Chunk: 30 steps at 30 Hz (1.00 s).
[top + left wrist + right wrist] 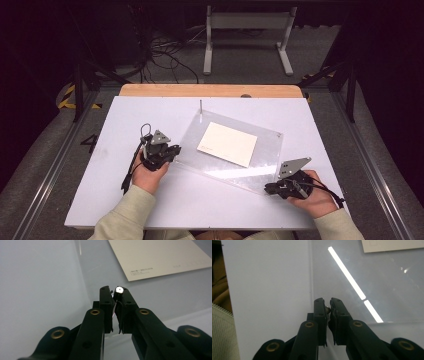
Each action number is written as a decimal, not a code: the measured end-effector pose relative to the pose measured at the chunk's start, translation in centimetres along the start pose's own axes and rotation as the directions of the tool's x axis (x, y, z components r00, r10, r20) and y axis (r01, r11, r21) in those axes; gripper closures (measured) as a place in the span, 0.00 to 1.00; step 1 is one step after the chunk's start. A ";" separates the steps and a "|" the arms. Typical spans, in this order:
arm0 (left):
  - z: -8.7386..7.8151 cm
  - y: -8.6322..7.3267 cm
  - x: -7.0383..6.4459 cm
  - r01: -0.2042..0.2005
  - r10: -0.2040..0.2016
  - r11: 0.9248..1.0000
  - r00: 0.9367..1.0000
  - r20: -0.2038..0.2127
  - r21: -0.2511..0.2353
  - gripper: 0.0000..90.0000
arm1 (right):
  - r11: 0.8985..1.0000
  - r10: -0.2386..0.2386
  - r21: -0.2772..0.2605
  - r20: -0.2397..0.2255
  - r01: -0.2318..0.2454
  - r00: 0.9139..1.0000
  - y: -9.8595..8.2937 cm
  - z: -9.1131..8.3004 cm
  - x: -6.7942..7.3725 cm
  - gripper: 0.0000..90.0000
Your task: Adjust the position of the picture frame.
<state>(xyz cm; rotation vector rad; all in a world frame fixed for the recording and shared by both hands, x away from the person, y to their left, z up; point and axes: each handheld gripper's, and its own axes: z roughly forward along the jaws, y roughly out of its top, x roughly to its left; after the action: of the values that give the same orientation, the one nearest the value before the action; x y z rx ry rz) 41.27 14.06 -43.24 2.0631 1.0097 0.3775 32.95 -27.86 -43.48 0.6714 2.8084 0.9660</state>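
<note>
Nearest the lens in the left gripper view, the left gripper has its jaws pressed almost together on a small silver-capped peg at the left edge of the clear acrylic sheet. Over in the right gripper view, the right gripper pinches a small round stud at the sheet's near right corner. Farther out, a cream card lies on the sheet, which rests skewed on the white table.

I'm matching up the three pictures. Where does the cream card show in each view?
High view: the cream card lies mid-table on the clear sheet.
Left gripper view: upper right, beyond the tongs.
Right gripper view: a strip at the top right edge.
Shared landmark: the clear sheet.
</note>
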 end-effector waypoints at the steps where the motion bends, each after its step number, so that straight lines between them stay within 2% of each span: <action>1: 0.3 0.2 0.1 0.007 -0.007 1.000 1.000 0.000 -0.003 0.92 | 1.000 -0.007 -0.001 -0.007 0.007 1.000 0.1 0.2 0.5 0.93; 3: 1.2 0.5 0.5 0.017 -0.018 0.999 1.000 -0.015 -0.036 0.92 | 1.000 -0.017 -0.001 -0.013 0.017 1.000 0.3 0.3 0.9 0.93; 9: 2.5 0.8 1.1 0.033 -0.034 0.998 0.999 -0.015 -0.054 0.92 | 0.999 -0.048 -0.006 -0.039 0.048 0.998 0.7 0.9 2.4 0.93; 10: 2.7 0.8 1.3 0.023 -0.024 0.998 1.000 -0.018 -0.053 0.92 | 0.999 -0.053 -0.006 -0.040 0.053 0.998 0.7 1.0 2.6 0.93; 13: 2.7 0.6 1.4 0.057 -0.056 0.997 0.998 0.006 -0.056 0.91 | 0.999 -0.048 -0.018 -0.038 0.048 0.998 0.7 1.0 2.6 0.92; 15: 2.6 0.6 1.5 0.081 -0.080 0.995 0.997 0.023 -0.053 0.85 | 0.999 -0.031 -0.027 -0.061 0.029 0.998 0.6 1.0 2.4 0.86; 16: 2.4 0.5 1.4 0.090 -0.089 0.995 0.996 0.023 -0.044 0.77 | 0.999 -0.022 -0.041 -0.069 0.019 0.997 0.6 0.9 2.3 0.82; 17: 2.3 0.5 1.5 0.079 -0.078 0.996 0.997 0.027 -0.043 0.70 | 0.998 -0.021 -0.064 -0.064 0.017 0.998 0.6 0.5 2.2 0.81; 19: 1.6 0.4 1.2 0.053 -0.053 0.998 0.998 0.015 -0.044 0.63 | 0.993 -0.008 -0.119 -0.037 0.004 0.999 0.8 -0.4 1.5 0.81; 21: 0.7 0.3 0.9 0.017 -0.017 0.998 1.000 0.001 -0.053 0.56 | 0.982 0.044 -0.183 0.019 -0.040 0.999 0.8 -1.5 0.3 0.80; 22: 0.1 0.2 0.6 0.006 -0.006 0.998 1.000 0.000 -0.065 0.54 | 0.975 0.087 -0.208 0.052 -0.074 0.995 0.8 -2.0 -0.5 0.80; 23: -0.5 0.0 0.4 -0.014 0.013 0.997 1.000 -0.010 -0.080 0.52 | 0.970 0.146 -0.211 0.109 -0.120 0.983 0.7 -2.4 -1.4 0.79; 24: -1.1 -0.2 0.3 -0.043 0.041 0.994 0.999 -0.023 -0.096 0.52 | 0.968 0.193 -0.198 0.181 -0.157 0.964 0.6 -2.7 -2.3 0.79; 25: -1.6 -0.5 0.0 -0.040 0.038 0.993 0.999 -0.019 -0.113 0.52 | 0.960 0.237 -0.201 0.220 -0.194 0.946 0.5 -2.9 -3.2 0.79; 26: -2.2 -0.6 0.0 -0.051 0.050 0.992 0.999 -0.016 -0.116 0.52 | 0.949 0.275 -0.219 0.230 -0.226 0.934 0.4 -3.0 -4.2 0.80; 27: -2.6 -0.8 -0.1 -0.056 0.054 0.991 0.998 -0.016 -0.124 0.51 | 0.936 0.315 -0.239 0.244 -0.258 0.917 0.3 -3.1 -5.1 0.80; 29: -3.4 -1.3 -0.1 -0.047 0.045 0.988 0.999 -0.013 -0.150 0.52 | 0.908 0.385 -0.274 0.247 -0.317 0.889 -0.1 -3.2 -6.8 0.81; 30: -3.6 -1.6 -0.1 -0.039 0.040 0.988 0.999 0.001 -0.148 0.52 | 0.901 0.405 -0.280 0.265 -0.332 0.875 -0.2 -3.1 -7.5 0.82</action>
<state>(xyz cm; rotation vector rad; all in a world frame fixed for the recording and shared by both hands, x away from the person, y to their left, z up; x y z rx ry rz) 38.38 16.50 -42.08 1.9512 0.9117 0.4549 38.91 -32.96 -41.53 1.2400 2.2873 1.0965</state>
